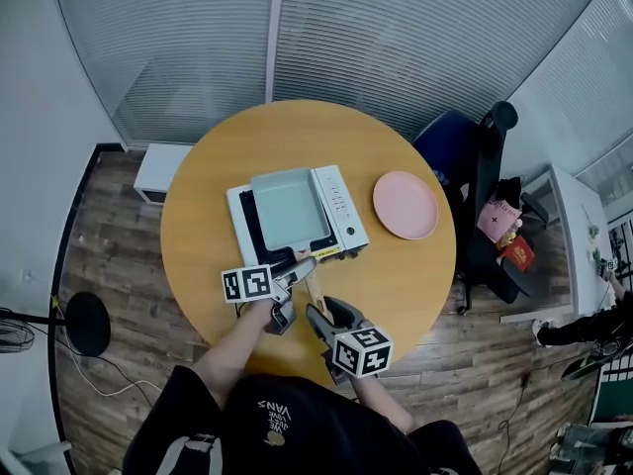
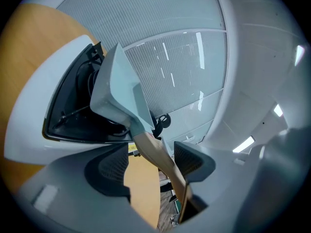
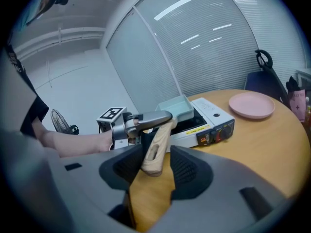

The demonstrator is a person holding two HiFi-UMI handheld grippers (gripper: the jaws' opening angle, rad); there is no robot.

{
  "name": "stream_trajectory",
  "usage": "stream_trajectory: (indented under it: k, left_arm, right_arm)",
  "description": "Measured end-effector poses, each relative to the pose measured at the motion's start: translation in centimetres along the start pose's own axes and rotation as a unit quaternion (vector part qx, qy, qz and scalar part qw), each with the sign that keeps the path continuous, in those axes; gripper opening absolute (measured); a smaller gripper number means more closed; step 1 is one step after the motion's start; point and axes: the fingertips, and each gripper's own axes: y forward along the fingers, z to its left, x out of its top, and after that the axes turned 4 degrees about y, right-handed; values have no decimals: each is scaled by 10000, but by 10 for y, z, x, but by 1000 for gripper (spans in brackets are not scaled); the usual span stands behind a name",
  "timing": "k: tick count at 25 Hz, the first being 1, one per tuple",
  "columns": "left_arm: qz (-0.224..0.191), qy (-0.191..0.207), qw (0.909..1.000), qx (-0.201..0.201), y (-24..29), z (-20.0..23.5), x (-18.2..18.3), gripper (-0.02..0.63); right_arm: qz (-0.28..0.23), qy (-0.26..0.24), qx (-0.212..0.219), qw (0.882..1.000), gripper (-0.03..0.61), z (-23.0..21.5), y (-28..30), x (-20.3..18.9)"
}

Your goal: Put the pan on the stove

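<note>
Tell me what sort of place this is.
Likely an office meeting room, not a kitchen: glass walls with blinds, an office chair beside a round wooden table, and only a portable stove for cooking.

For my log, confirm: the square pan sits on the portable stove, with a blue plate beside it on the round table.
Not blue: the plate is pink, per the head view. The square pan does sit on the portable stove.
</note>
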Motion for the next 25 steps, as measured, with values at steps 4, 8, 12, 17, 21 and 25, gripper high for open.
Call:
stream_trajectory:
  k: [4, 8, 12, 17, 21, 25]
  left_arm:
    - [-122, 141, 9997, 167, -11, -1, 1, 284]
    - [-254, 334, 9987, 295, -25, -7, 3, 284]
    - [-418, 458, 9973, 392, -38, -16, 0, 282]
    - [-706, 661, 9939, 523, -60, -31, -5, 282]
    - [-968, 1067, 9885, 467, -83, -54, -10, 243]
    - [-1063, 1584, 9795, 651, -103, -67, -23, 150]
  right_arm:
    - [-26, -81, 41, 10000, 161, 3, -9, -1]
    - [-57, -174, 81, 9998, 161, 7, -20, -1]
    - [-120, -305, 99, 9994, 161, 10, -33, -1]
    - [-164, -472, 147, 9986, 161, 17, -50, -6]
    - [-281, -604, 207, 9976, 152, 26, -62, -10]
    - [-307, -690, 265, 9968, 134, 35, -73, -21]
